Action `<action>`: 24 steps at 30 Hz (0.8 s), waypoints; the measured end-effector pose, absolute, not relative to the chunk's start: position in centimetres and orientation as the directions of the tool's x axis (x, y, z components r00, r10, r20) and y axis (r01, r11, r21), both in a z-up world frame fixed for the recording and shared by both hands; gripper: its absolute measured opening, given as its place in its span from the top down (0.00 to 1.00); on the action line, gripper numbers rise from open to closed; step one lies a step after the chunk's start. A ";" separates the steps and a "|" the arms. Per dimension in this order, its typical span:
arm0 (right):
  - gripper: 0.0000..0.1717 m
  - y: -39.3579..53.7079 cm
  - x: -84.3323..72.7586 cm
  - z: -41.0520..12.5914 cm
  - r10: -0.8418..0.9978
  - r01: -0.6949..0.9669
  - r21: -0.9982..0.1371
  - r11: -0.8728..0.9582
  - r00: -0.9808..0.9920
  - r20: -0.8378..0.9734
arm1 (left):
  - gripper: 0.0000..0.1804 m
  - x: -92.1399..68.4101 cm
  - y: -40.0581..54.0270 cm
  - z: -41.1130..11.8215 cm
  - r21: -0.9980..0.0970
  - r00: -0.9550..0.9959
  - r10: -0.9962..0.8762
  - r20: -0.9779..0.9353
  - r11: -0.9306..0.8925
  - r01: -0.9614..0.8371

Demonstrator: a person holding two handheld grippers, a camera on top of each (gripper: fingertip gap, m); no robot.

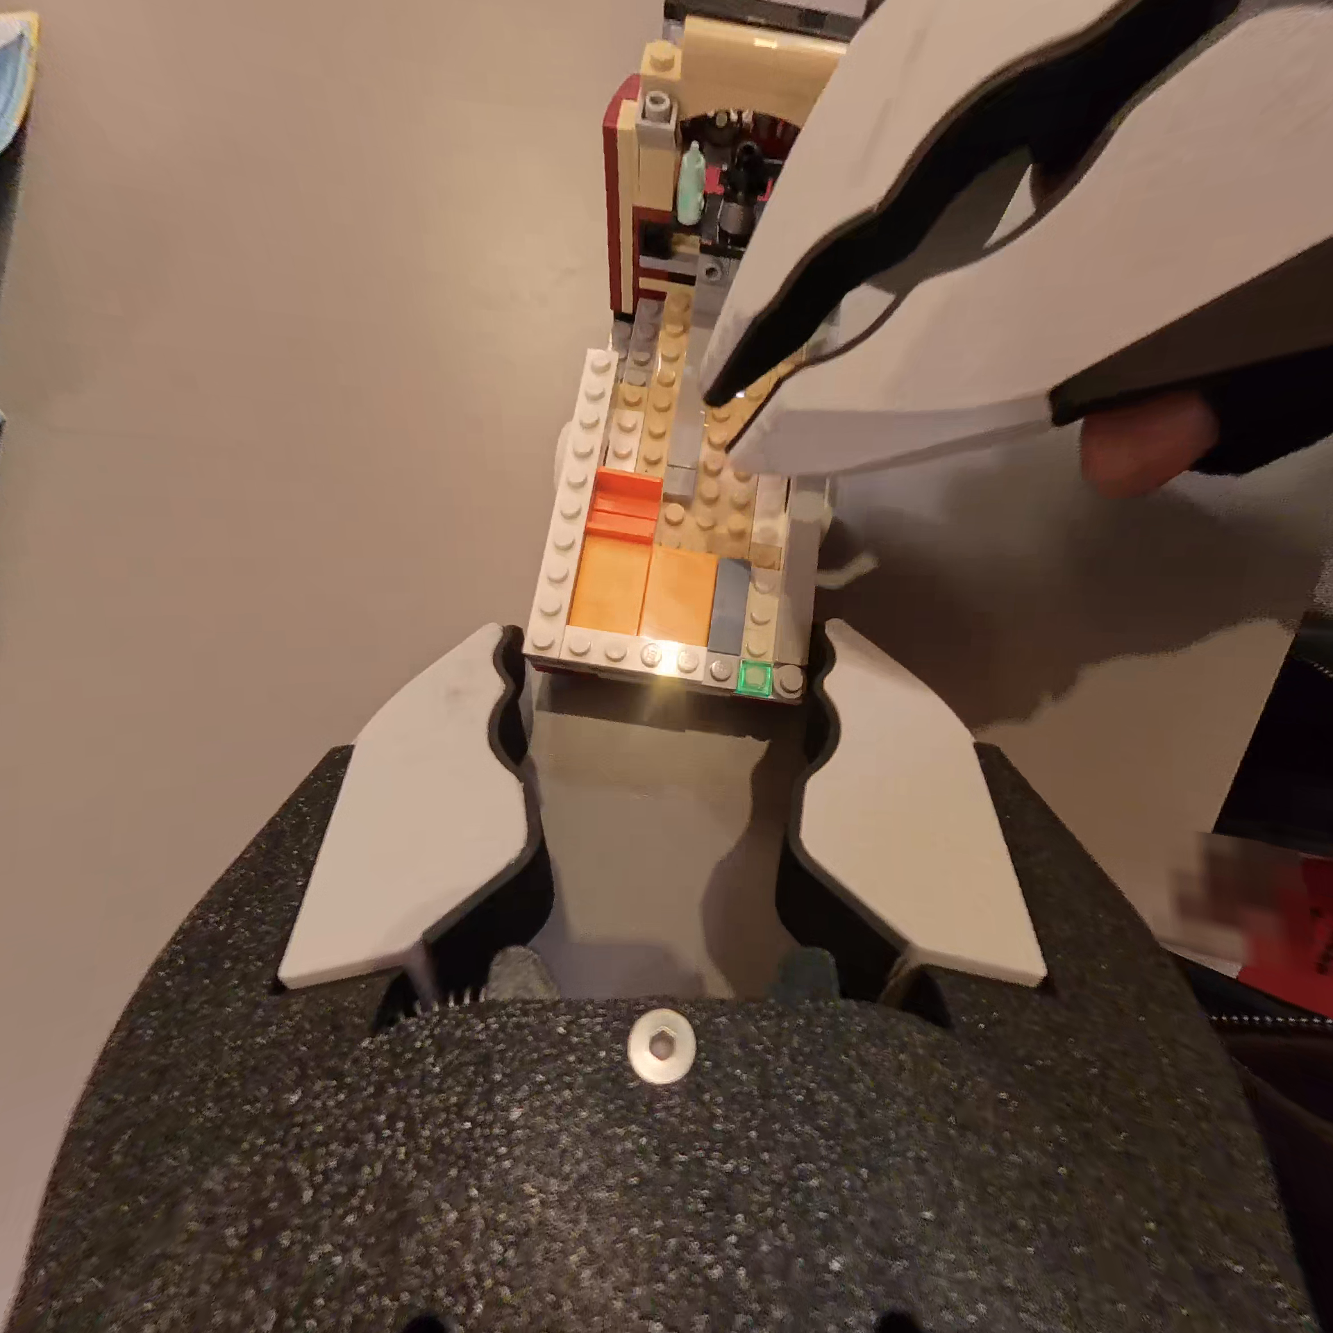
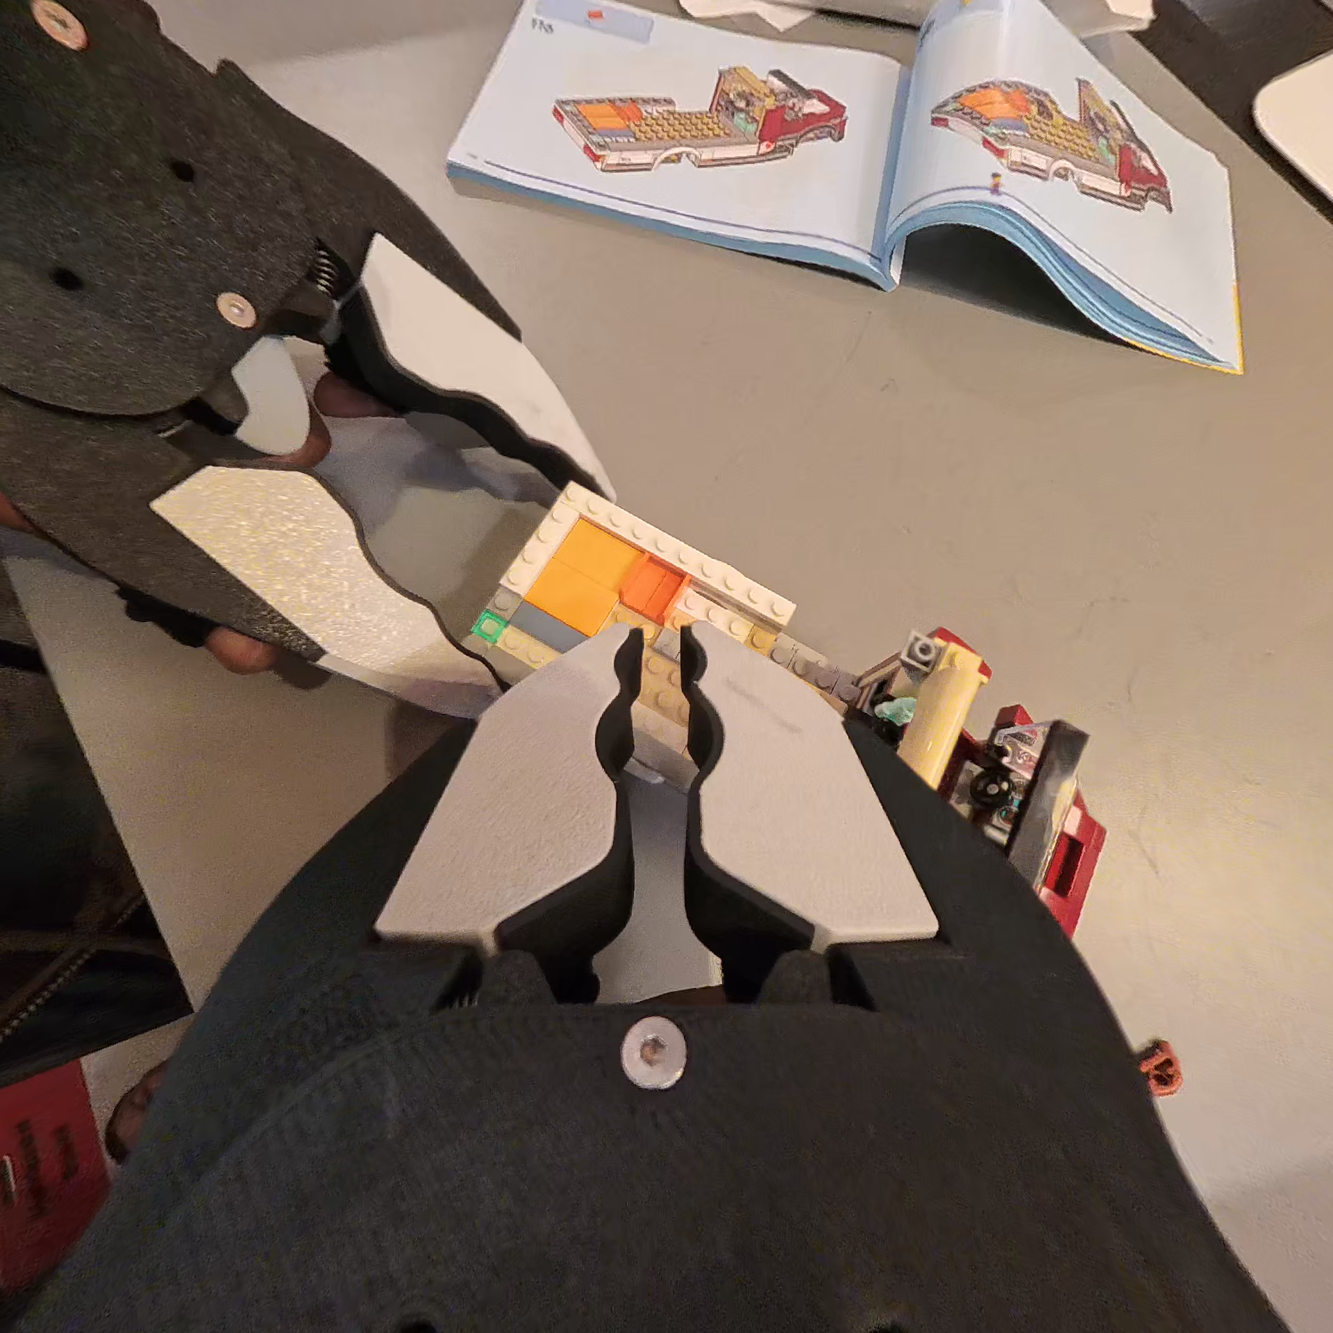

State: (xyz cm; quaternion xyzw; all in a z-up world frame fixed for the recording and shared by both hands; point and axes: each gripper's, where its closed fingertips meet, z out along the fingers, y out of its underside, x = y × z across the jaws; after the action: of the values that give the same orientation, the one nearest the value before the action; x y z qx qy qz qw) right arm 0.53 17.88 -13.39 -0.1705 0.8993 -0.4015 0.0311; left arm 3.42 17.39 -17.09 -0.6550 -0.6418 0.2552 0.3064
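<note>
Left claw (image 1: 667,671) spread wide around brick truck's (image 1: 649,577) rear end, right claw (image 2: 658,635) nearly closed, bare, above its deck

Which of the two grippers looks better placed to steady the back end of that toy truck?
Probably the left gripper: its open fingers flank the toy truck's back end. The right gripper hovers, nearly closed, over the truck's middle.

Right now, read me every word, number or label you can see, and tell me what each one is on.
Open instruction booklet: a small printed number in the left page's top corner. I don't read writing out.
Red printed item at the lower left edge: dark print, too blurred to read.
Brick model: embossed marks on the studs, too small to read.
</note>
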 end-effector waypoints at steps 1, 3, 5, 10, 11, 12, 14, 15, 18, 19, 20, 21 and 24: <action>0.94 17.7 0.6 -13.6 -0.329 -0.286 -0.723 0.629 -0.941 0.086 | 0.58 3.3 17.2 -17.0 -0.734 0.056 0.997 0.049 -0.002 0.679; 0.94 17.4 0.7 -14.1 -0.317 -0.286 -0.706 0.648 -0.944 0.092 | 0.58 3.1 17.3 -17.2 -0.724 0.091 0.995 0.044 -0.032 0.689; 0.94 17.1 0.5 -14.4 -0.299 -0.288 -0.696 0.657 -0.948 0.109 | 0.58 3.0 17.6 -17.5 -0.713 0.110 0.994 0.025 -0.060 0.699; 0.95 17.4 -0.5 -15.0 -0.267 -0.262 -0.693 0.672 -0.958 0.103 | 0.58 3.1 18.8 -17.6 -0.711 0.127 0.992 0.018 -0.076 0.699; 0.95 17.4 -0.7 -15.0 -0.261 -0.253 -0.695 0.673 -0.960 0.097 | 0.58 3.1 19.0 -17.6 -0.711 0.131 0.991 0.019 -0.079 0.699; 0.95 17.5 -0.8 -15.0 -0.256 -0.243 -0.698 0.673 -0.963 0.089 | 0.58 3.1 19.1 -17.6 -0.710 0.135 0.991 0.025 -0.077 0.700; 0.95 17.5 -0.9 -15.1 -0.253 -0.229 -0.704 0.672 -0.965 0.072 | 0.59 3.2 19.2 -17.6 -0.708 0.138 0.990 0.039 -0.070 0.703; 0.94 17.6 -0.9 -15.1 -0.255 -0.226 -0.708 0.669 -0.965 0.067 | 0.59 3.2 19.2 -17.7 -0.706 0.139 0.989 0.048 -0.065 0.705; 0.93 18.0 -0.6 -14.9 -0.282 -0.229 -0.725 0.650 -0.958 0.050 | 0.59 3.2 19.3 -17.7 -0.704 0.143 0.987 0.069 -0.053 0.708; 0.93 18.3 -0.5 -14.6 -0.298 -0.231 -0.734 0.638 -0.954 0.042 | 0.59 3.2 19.3 -17.6 -0.705 0.145 0.986 0.077 -0.049 0.708; 0.93 18.6 -0.3 -14.4 -0.315 -0.235 -0.745 0.624 -0.949 0.035 | 0.59 3.3 19.3 -17.6 -0.706 0.148 0.985 0.087 -0.044 0.707; 0.93 18.9 -0.2 -14.1 -0.334 -0.242 -0.756 0.608 -0.942 0.032 | 0.59 3.3 19.3 -17.5 -0.709 0.151 0.984 0.099 -0.037 0.705; 0.92 20.1 -0.5 -13.4 -0.371 -0.272 -0.780 0.563 -0.927 0.055 | 0.60 3.6 19.1 -16.9 -0.731 0.153 0.978 0.143 0.001 0.682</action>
State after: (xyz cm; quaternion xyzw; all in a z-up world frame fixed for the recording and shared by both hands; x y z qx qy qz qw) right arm -0.53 20.12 -13.41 -0.1824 0.8822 -0.4303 0.0577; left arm 3.61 19.14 -16.90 -0.6743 -0.6154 0.2122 0.3487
